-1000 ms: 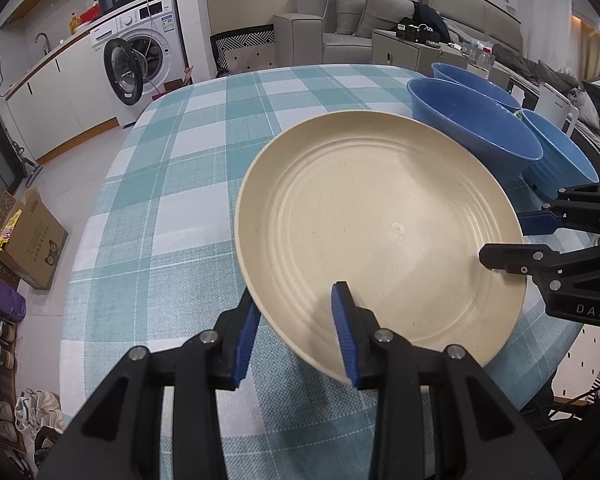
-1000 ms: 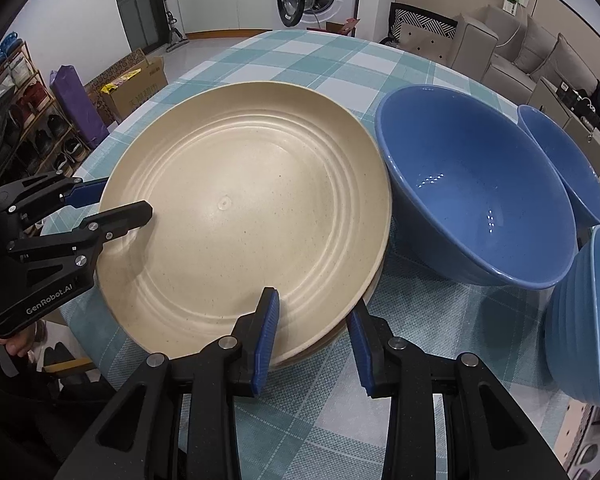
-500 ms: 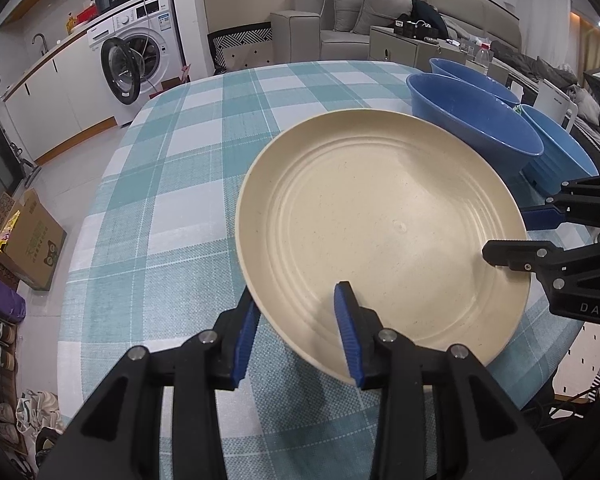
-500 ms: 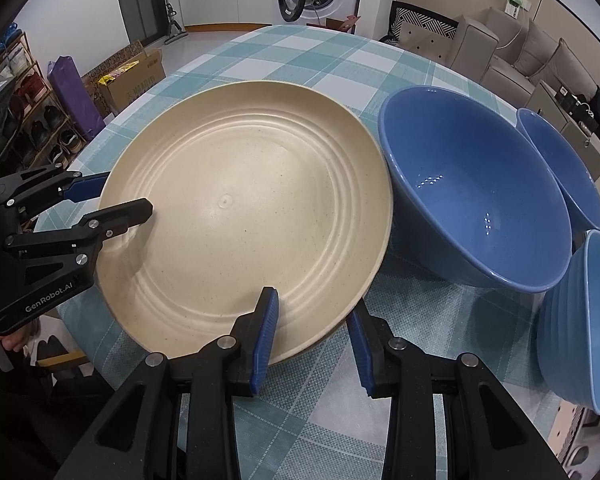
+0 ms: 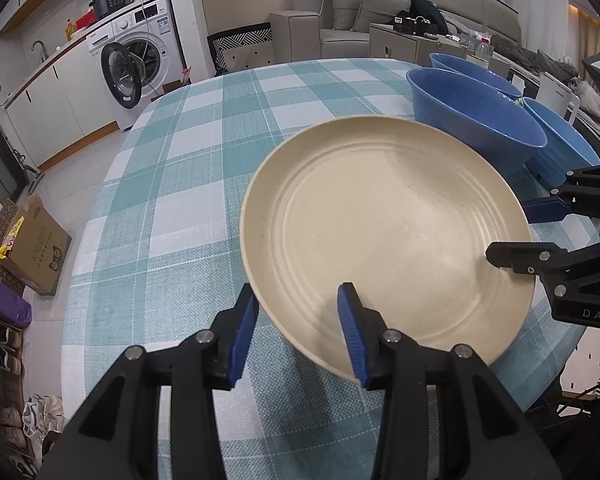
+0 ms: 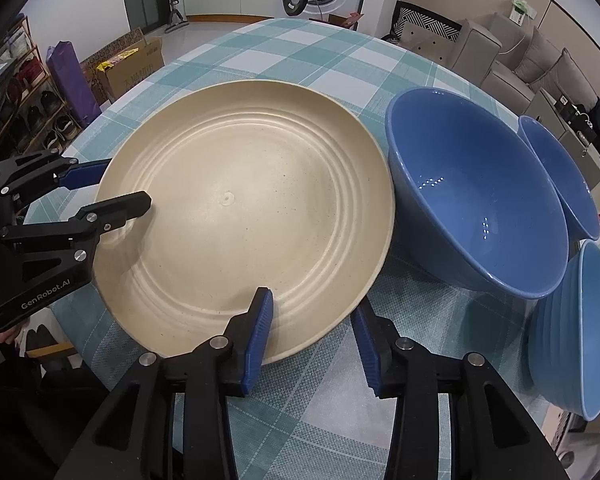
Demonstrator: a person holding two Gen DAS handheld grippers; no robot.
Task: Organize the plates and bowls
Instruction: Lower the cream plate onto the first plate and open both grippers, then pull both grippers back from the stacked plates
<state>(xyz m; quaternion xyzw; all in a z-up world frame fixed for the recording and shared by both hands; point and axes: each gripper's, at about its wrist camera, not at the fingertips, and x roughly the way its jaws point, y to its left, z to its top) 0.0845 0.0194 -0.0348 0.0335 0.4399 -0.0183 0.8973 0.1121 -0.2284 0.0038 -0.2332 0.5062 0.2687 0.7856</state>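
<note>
Plate (image 6: 244,216) sits near the table (image 5: 188,168) edge, bowls (image 6: 472,196) just beside it; left gripper (image 5: 300,332) and right gripper (image 6: 314,332) straddle its rim, jaws just loosened, not pinching.

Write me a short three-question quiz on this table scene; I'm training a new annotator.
1. How many blue bowls stand on the table?
2. True or false: the beige plate lies inside a bowl.
3. In the right wrist view, the biggest bowl is on which side of the plate? A. left B. right C. under it

Key: 1. three; 2. false, it lies beside them; 3. B
</note>
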